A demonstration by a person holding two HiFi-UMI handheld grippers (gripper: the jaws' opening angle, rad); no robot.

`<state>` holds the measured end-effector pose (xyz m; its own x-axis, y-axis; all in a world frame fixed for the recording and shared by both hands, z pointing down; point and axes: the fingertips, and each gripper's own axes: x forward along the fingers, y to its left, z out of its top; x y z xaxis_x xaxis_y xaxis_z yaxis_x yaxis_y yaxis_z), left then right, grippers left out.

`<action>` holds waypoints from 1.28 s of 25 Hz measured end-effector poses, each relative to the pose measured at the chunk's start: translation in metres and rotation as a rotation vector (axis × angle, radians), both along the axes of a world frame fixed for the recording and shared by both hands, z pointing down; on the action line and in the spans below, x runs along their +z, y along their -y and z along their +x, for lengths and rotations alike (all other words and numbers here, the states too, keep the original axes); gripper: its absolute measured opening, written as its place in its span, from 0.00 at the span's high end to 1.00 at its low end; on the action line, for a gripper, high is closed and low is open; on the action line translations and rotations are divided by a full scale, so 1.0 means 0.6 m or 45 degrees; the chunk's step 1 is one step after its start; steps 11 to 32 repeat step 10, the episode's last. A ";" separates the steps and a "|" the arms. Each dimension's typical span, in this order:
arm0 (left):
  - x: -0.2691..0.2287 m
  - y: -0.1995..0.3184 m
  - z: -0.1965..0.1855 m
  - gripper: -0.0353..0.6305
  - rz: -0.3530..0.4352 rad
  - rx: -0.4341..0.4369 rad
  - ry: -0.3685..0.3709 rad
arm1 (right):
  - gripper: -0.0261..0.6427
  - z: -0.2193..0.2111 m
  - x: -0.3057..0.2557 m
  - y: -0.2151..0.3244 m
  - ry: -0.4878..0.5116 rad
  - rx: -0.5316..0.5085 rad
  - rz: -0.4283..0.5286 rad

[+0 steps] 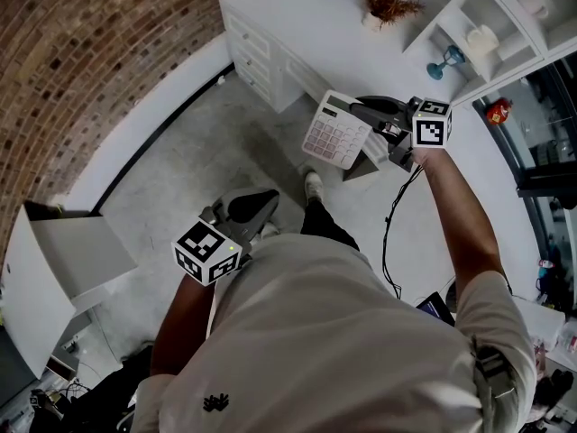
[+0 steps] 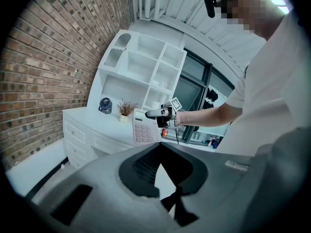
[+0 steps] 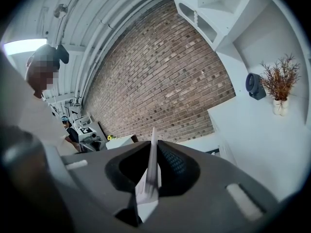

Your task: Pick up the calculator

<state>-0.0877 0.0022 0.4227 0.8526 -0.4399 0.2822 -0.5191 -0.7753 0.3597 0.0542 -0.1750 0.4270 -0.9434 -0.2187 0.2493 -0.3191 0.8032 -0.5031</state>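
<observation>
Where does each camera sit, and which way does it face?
Head view: on the head, facing down; torso, both arms, left claw, right claw holding the calculator.
Left gripper view: on the left claw, facing the white desk; torso, right arm show.
Right gripper view: on the right claw, facing the brick wall.
Shared: the calculator.

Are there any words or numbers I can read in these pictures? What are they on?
No text here can be read.
Keys of the calculator, clamped in the right gripper: too small and blurred to read.
Marker cubes on the right gripper and the left gripper: black-and-white square patterns, no words.
</observation>
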 end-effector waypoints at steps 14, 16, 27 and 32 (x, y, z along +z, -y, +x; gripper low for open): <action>0.009 0.015 0.006 0.94 0.006 0.015 0.007 | 0.88 0.002 0.007 0.007 0.011 -0.006 -0.001; 0.009 0.015 0.006 0.94 0.006 0.015 0.007 | 0.88 0.002 0.007 0.007 0.011 -0.006 -0.001; 0.009 0.015 0.006 0.94 0.006 0.015 0.007 | 0.88 0.002 0.007 0.007 0.011 -0.006 -0.001; 0.009 0.015 0.006 0.94 0.006 0.015 0.007 | 0.88 0.002 0.007 0.007 0.011 -0.006 -0.001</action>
